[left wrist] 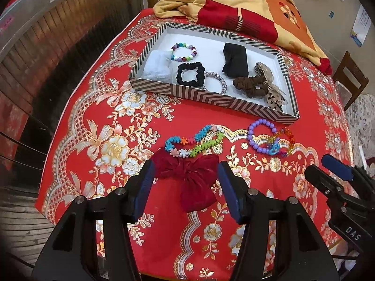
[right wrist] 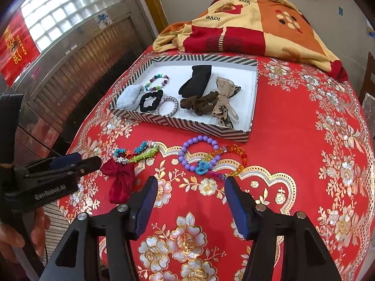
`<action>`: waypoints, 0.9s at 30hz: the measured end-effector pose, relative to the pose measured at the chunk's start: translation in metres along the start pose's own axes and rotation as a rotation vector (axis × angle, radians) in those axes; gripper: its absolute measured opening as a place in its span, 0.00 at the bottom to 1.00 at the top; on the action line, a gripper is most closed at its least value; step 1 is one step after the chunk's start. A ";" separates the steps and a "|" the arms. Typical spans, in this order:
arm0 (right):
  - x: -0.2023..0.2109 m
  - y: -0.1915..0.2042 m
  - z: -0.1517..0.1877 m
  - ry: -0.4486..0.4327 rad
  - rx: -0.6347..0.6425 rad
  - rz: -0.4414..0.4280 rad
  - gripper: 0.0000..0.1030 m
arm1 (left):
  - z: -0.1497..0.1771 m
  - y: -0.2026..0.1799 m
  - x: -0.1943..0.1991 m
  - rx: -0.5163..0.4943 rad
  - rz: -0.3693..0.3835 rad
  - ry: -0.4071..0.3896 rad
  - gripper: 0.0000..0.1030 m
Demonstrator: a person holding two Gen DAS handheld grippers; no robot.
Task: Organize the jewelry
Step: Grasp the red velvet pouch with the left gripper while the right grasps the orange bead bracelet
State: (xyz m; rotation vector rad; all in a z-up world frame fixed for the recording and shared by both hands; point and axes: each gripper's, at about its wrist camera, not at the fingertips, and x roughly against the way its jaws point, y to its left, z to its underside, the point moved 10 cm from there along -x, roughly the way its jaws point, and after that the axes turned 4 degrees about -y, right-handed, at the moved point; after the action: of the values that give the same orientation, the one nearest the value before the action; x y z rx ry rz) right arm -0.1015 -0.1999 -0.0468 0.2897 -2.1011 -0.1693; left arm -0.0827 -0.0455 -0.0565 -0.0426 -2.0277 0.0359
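The silver coil hair tie (left wrist: 214, 82) sits half tucked under the black scrunchie (left wrist: 190, 73), with its near arc lost behind the striped tray (left wrist: 164, 88) wall. At three o'clock in the left wrist view, the right gripper (left wrist: 332, 173) runs off the frame. At nine o'clock in the right wrist view, the hand (right wrist: 25, 231) is cropped. The blanket (right wrist: 257, 23) lettering reads upside down. The wall calendar (left wrist: 361, 27) is too small to read.

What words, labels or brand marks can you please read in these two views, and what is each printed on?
"love", printed twice, upside down: blanket.
"DAS": body of the right tool, seen from the left wrist.
"GenRobot.AI", mirrored and blurred, uncertain: body of the left tool.
Red window poster: gold characters, unreadable.
Wall papers: too small.
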 end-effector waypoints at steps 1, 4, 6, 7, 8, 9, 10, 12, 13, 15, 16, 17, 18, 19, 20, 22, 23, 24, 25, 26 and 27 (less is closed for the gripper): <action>0.000 -0.001 0.001 0.004 0.000 0.002 0.56 | -0.001 0.003 0.000 0.014 0.014 0.006 0.54; -0.001 -0.008 0.006 0.016 -0.011 0.005 0.56 | -0.004 0.018 0.000 0.060 0.035 0.022 0.54; -0.003 -0.012 0.010 0.026 -0.022 0.005 0.56 | -0.005 0.028 0.000 0.088 0.045 0.033 0.56; -0.004 -0.013 0.011 0.030 -0.025 0.005 0.56 | -0.005 0.034 -0.001 0.103 0.045 0.037 0.56; -0.005 -0.015 0.013 0.036 -0.027 0.006 0.56 | -0.005 0.040 -0.001 0.117 0.044 0.041 0.56; -0.006 -0.017 0.015 0.041 -0.028 0.008 0.56 | -0.005 0.044 -0.003 0.128 0.045 0.046 0.57; -0.006 -0.018 0.017 0.044 -0.028 0.012 0.56 | -0.003 0.048 -0.004 0.141 0.054 0.055 0.57; -0.007 -0.022 0.020 0.049 -0.030 0.015 0.56 | 0.001 0.051 -0.006 0.156 0.067 0.072 0.57; -0.008 -0.023 0.021 0.049 -0.033 0.016 0.56 | 0.005 0.050 -0.008 0.163 0.077 0.086 0.57; -0.010 -0.027 0.023 0.057 -0.043 0.017 0.56 | 0.012 0.047 -0.012 0.169 0.095 0.113 0.57; -0.012 -0.028 0.023 0.060 -0.046 0.019 0.56 | 0.016 0.044 -0.015 0.173 0.104 0.129 0.57; -0.013 -0.029 0.023 0.061 -0.048 0.022 0.56 | 0.019 0.042 -0.019 0.181 0.112 0.142 0.57; -0.015 -0.030 0.022 0.062 -0.048 0.025 0.56 | 0.021 0.039 -0.022 0.190 0.116 0.152 0.57; -0.018 -0.029 0.021 0.063 -0.045 0.026 0.56 | 0.024 0.037 -0.025 0.200 0.118 0.162 0.57; -0.020 -0.030 0.019 0.063 -0.041 0.028 0.56 | 0.025 0.034 -0.029 0.209 0.121 0.168 0.57; -0.025 -0.030 0.013 0.057 -0.027 0.045 0.56 | 0.026 0.030 -0.035 0.220 0.118 0.170 0.57; -0.029 -0.029 0.009 0.059 -0.014 0.053 0.56 | 0.026 0.028 -0.038 0.224 0.111 0.171 0.57; -0.032 -0.029 0.007 0.061 -0.003 0.056 0.56 | 0.025 0.027 -0.041 0.226 0.108 0.173 0.57; -0.035 -0.028 0.004 0.062 0.007 0.058 0.56 | 0.026 0.025 -0.043 0.222 0.104 0.175 0.57; -0.037 -0.028 0.001 0.061 0.014 0.062 0.56 | 0.026 0.024 -0.045 0.215 0.098 0.176 0.57; -0.039 -0.029 -0.002 0.057 0.017 0.066 0.56 | 0.027 0.023 -0.046 0.208 0.093 0.178 0.57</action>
State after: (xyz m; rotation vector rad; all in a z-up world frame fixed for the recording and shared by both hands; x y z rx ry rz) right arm -0.0761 -0.2175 -0.0852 0.2321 -2.0531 -0.1022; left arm -0.0861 -0.0250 -0.1110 -0.0088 -1.8340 0.2914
